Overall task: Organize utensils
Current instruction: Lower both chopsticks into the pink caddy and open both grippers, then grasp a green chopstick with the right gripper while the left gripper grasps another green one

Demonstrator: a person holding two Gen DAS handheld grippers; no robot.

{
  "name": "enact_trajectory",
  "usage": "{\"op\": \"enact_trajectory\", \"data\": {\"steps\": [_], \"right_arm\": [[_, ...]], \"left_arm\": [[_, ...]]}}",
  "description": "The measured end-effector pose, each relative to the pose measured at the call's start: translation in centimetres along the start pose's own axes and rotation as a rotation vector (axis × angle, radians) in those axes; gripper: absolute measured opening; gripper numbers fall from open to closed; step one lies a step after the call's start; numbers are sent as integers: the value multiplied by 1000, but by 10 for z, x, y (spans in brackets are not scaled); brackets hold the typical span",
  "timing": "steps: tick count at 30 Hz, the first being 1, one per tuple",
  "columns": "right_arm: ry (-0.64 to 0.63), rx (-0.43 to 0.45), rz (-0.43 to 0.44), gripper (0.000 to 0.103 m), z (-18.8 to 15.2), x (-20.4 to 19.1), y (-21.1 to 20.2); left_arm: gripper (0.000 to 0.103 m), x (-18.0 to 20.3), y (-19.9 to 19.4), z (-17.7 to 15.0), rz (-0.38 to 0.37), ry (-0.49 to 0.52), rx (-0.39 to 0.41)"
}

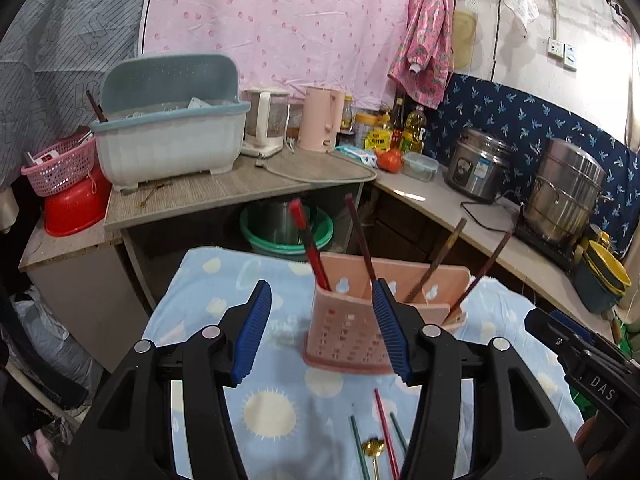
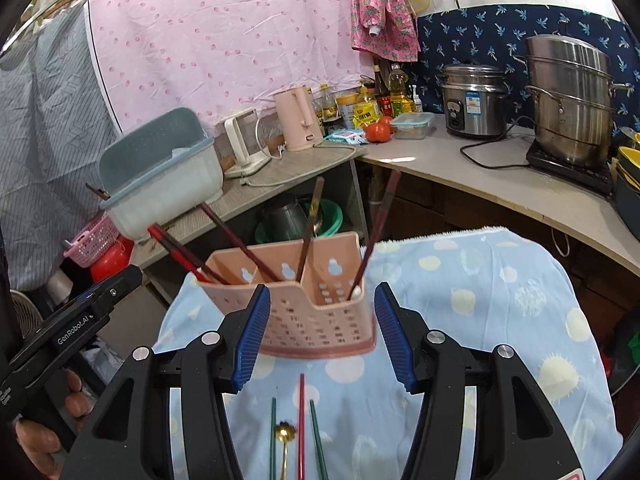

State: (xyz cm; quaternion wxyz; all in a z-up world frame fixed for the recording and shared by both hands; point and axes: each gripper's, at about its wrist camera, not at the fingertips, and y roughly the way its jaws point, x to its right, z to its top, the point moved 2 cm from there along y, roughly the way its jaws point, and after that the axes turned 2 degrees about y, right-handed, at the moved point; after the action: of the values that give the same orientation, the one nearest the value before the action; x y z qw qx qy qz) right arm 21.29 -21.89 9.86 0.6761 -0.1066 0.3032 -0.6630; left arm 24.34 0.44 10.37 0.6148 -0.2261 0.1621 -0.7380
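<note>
My left fingers (image 1: 256,332) stand apart, holding nothing; beyond them the pink holder (image 1: 360,320) sits on the sun-print cloth (image 1: 224,292) with four sticks upright in it. On the cloth nearer me I count two green chopsticks (image 1: 356,446), one red chopstick (image 1: 385,428) and one gold spoon (image 1: 373,450).

My right fingers (image 2: 390,332) also stand apart and empty, the holder (image 2: 304,320) just beyond them; the same four pieces lie below.

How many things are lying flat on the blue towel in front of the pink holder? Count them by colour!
Green chopsticks: 2
Red chopstick: 1
Gold spoon: 1
Total: 4
</note>
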Motion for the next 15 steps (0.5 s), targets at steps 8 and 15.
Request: {"op": "enact_trajectory", "data": {"steps": [8, 15], "right_arm": [[-42, -71, -34, 54, -46, 6, -10], [-49, -169, -58, 54, -95, 19, -11]], "left_arm": [[50, -2, -8, -47, 2, -2, -80], [50, 5, -11, -97, -8, 21, -179]]}}
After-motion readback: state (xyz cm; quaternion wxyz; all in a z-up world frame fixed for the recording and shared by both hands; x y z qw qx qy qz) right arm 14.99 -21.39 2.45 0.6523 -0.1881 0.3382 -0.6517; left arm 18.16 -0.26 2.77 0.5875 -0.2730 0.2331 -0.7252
